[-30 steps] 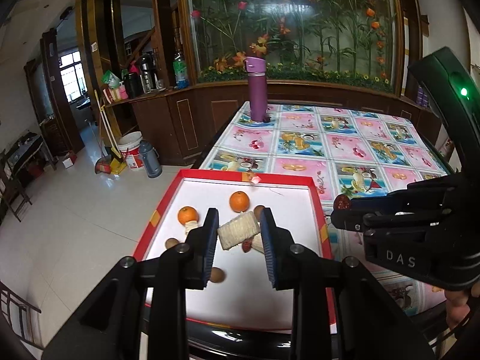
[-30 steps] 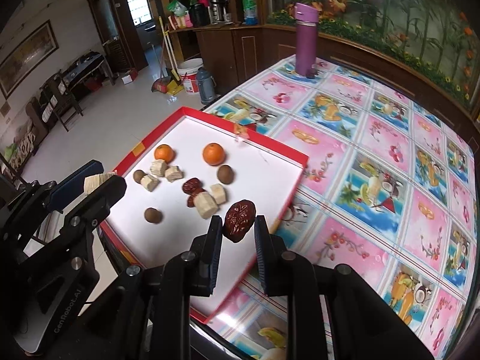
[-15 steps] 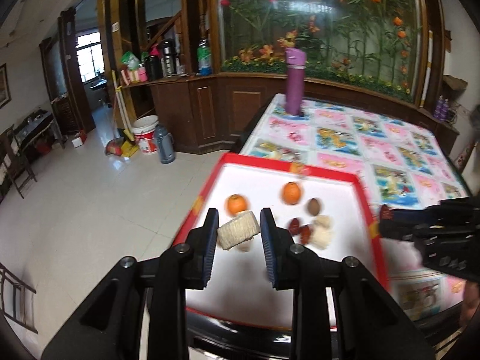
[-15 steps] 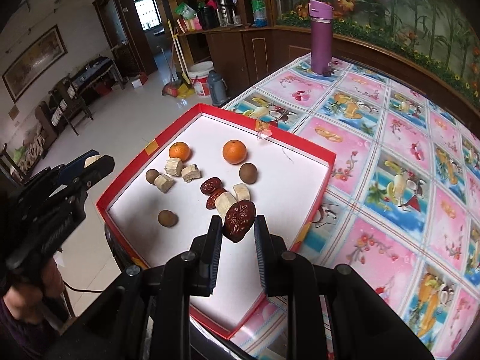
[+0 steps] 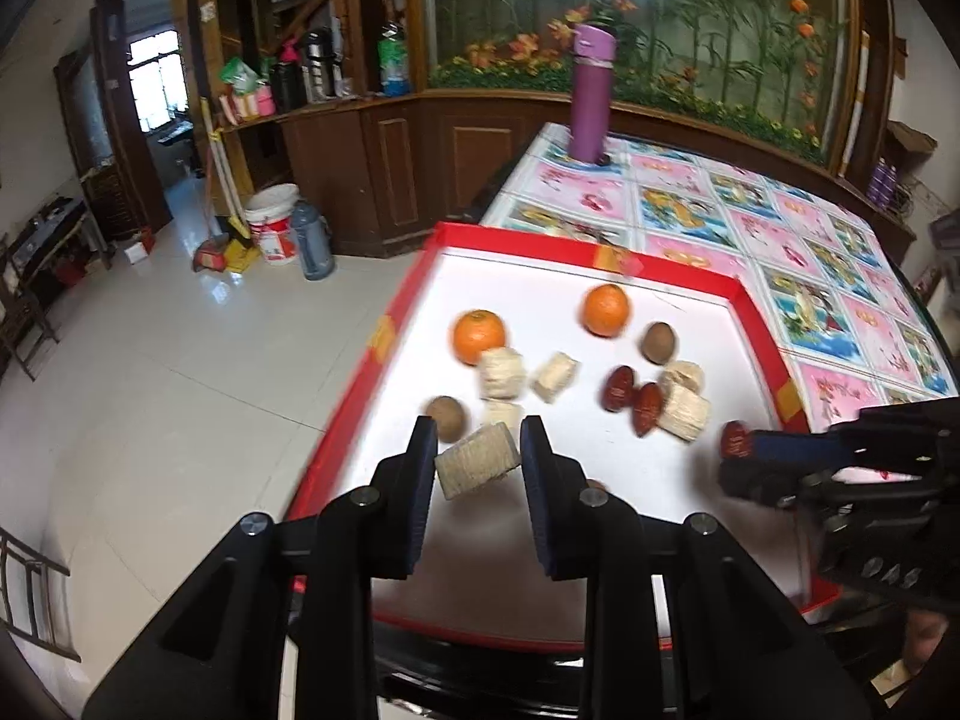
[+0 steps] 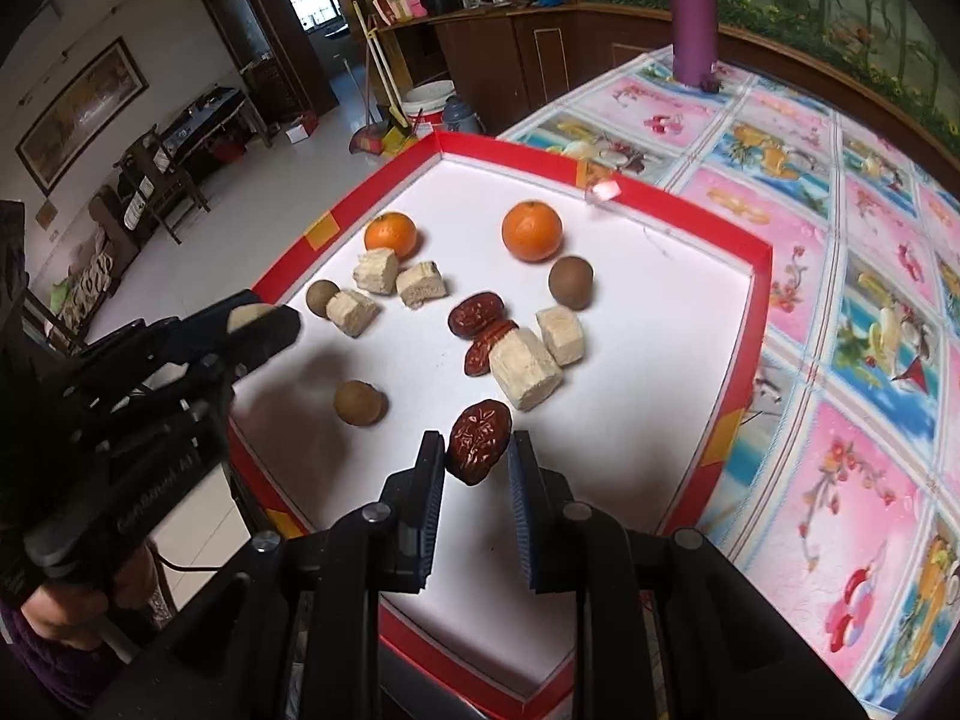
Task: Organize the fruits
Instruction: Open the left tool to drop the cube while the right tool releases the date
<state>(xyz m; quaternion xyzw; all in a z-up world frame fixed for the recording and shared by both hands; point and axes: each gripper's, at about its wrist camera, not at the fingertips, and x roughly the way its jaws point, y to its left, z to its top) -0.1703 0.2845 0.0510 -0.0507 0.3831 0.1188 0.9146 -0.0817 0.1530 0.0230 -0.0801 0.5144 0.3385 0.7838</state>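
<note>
A red-rimmed white tray (image 5: 540,246) (image 6: 738,252) holds two oranges (image 5: 478,336) (image 6: 531,231), several pale sugarcane chunks (image 5: 503,371) (image 6: 525,369), red dates (image 5: 619,387) (image 6: 475,313) and brown round fruits (image 5: 659,343) (image 6: 570,282). My left gripper (image 5: 478,462) is shut on a sugarcane chunk (image 5: 477,468) above the tray's near left part; it shows in the right wrist view (image 6: 258,324). My right gripper (image 6: 478,453) is shut on a red date (image 6: 479,441) over the tray's near side; it shows in the left wrist view (image 5: 744,441).
The tray sits at the corner of a table with a colourful fruit-print cloth (image 6: 870,300). A purple flask (image 5: 591,93) (image 6: 694,9) stands at the table's far end. A tiled floor with a bucket (image 5: 273,231) lies to the left.
Both grippers have moved closer over the tray with their pieces still held. The left view has swung right, so the fruits now lie ahead of it.
</note>
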